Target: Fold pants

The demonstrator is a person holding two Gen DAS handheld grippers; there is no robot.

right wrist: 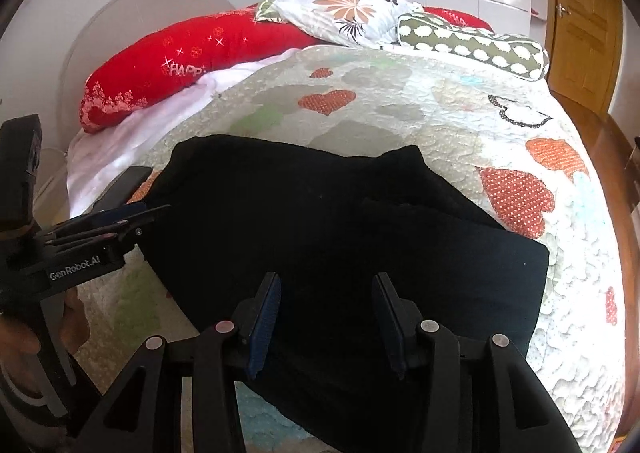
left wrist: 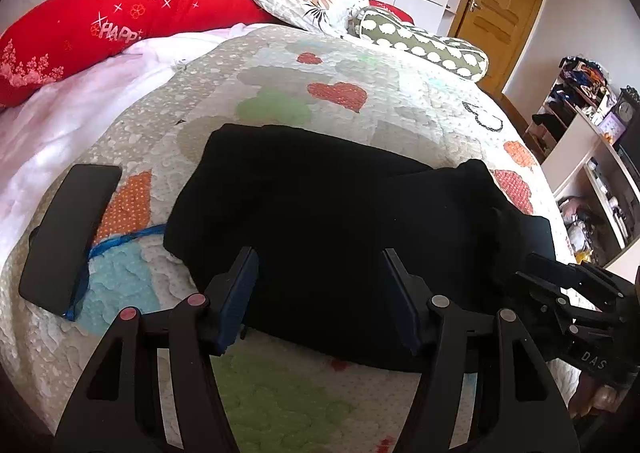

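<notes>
We held our left gripper (left wrist: 320, 285) and right gripper (right wrist: 326, 307) released, clear of the folded black fabric pants (left wrist: 320, 205) lying near the heart-patterned quilt's (left wrist: 340, 93) near edge.

"HAPP…" in white on red pillow (left wrist: 120, 25), rest cut off by quilt edge; same wording seen on it in right wrist view (right wrist: 184, 71). "DAS" in white on body of right tool (left wrist: 536, 249), seen from left wrist cam. "GenRobot.AI" in white on body of left tool (right wrist: 156, 209), seen from right wrist cam. Clock (left wrist: 625, 109) on shelf: numerals too small to read.
</notes>
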